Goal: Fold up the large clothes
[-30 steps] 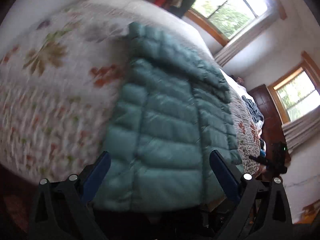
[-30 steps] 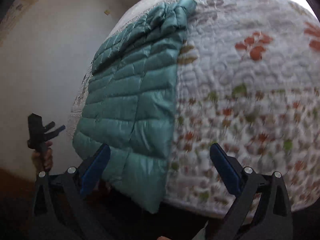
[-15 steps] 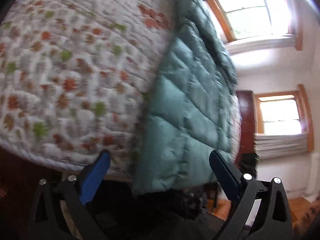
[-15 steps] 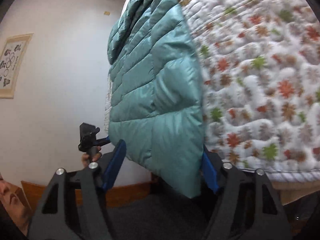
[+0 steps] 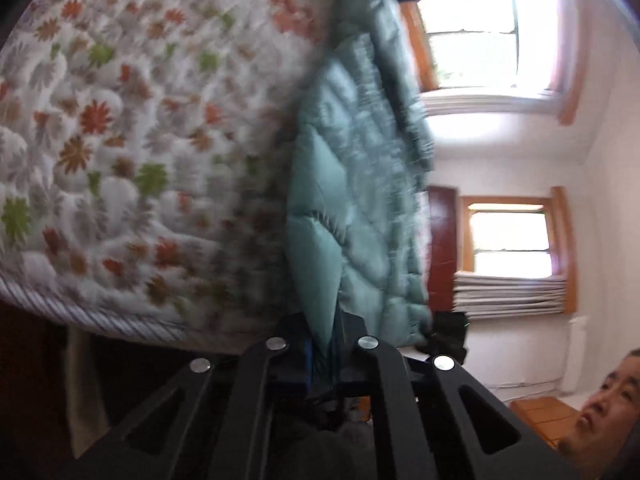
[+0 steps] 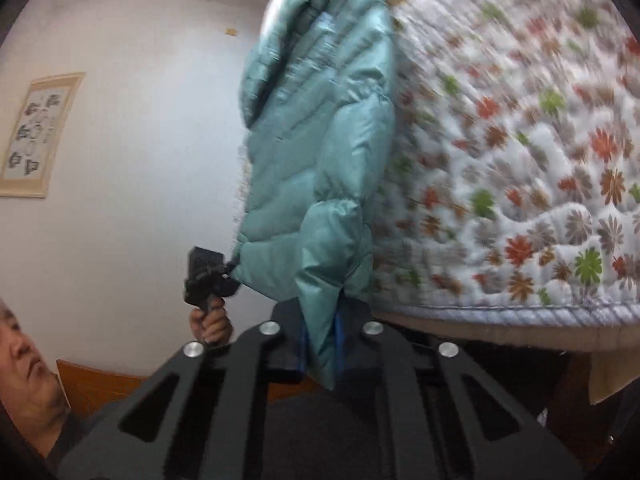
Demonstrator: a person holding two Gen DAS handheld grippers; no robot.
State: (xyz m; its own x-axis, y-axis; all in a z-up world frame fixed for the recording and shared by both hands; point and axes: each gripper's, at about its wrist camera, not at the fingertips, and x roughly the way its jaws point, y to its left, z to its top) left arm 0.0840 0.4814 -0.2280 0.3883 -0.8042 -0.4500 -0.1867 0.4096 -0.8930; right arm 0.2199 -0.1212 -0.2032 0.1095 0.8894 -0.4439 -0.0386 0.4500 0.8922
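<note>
A teal quilted puffer jacket lies along the edge of a bed with a floral quilt. Its bottom hem hangs over the bed's near edge. My left gripper is shut on one hem corner, the fabric pinched between its blue pads. In the right wrist view the jacket rises from my right gripper, which is shut on the other hem corner. The left gripper, held in a hand, also shows there at the jacket's far corner. The floral quilt fills the right side of that view.
Two bright windows and a dark wooden door stand beyond the bed. A framed picture hangs on the white wall. The person holding the grippers is low, beside the bed's edge. Dark floor lies under the bed.
Both grippers went from open to shut on the jacket's hem corners. The cameras dropped lower toward the bed's edge, and the hem has lifted off the quilt.
</note>
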